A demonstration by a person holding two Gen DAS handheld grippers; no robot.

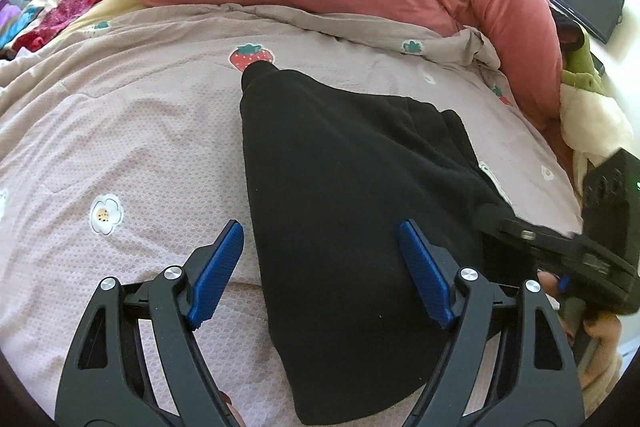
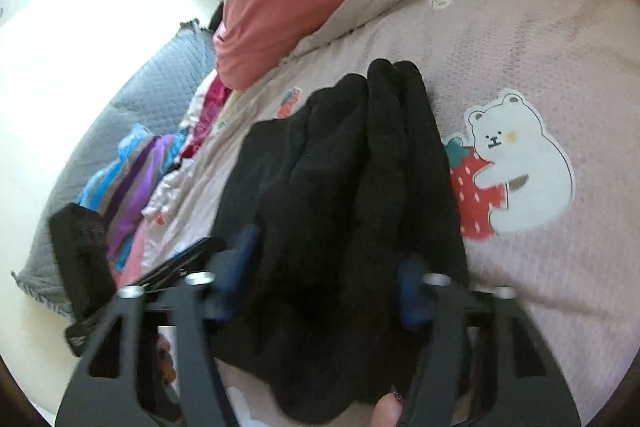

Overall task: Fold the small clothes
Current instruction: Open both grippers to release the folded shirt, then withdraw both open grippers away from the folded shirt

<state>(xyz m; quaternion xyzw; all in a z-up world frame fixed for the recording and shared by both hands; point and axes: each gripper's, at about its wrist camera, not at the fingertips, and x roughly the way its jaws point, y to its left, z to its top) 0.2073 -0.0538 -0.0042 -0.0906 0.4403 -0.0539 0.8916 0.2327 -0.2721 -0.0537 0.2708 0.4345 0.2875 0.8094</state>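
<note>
Left wrist view: left tool [image 1: 320, 267] gaping over black garment [image 1: 340, 167] on bed [image 1: 120, 147]; right tool [image 1: 486, 217] pinching garment's edge; thick fleece may slip, fold skewing.

Left gripper [image 1: 320, 259]: black plastic frame with triangular cut-outs in its arms, round silver screws at the pivots, and blue ribbed pads on the fingers [image 1: 218, 271]. Right gripper [image 2: 326, 287]: same black frame, silver screws and dark blue pads, blurred in its own view; from the left wrist view it shows as a black boxy body with a small green light and a grey handle. No sleeve visible on the hand [image 1: 596, 331] gripping that handle.
</note>
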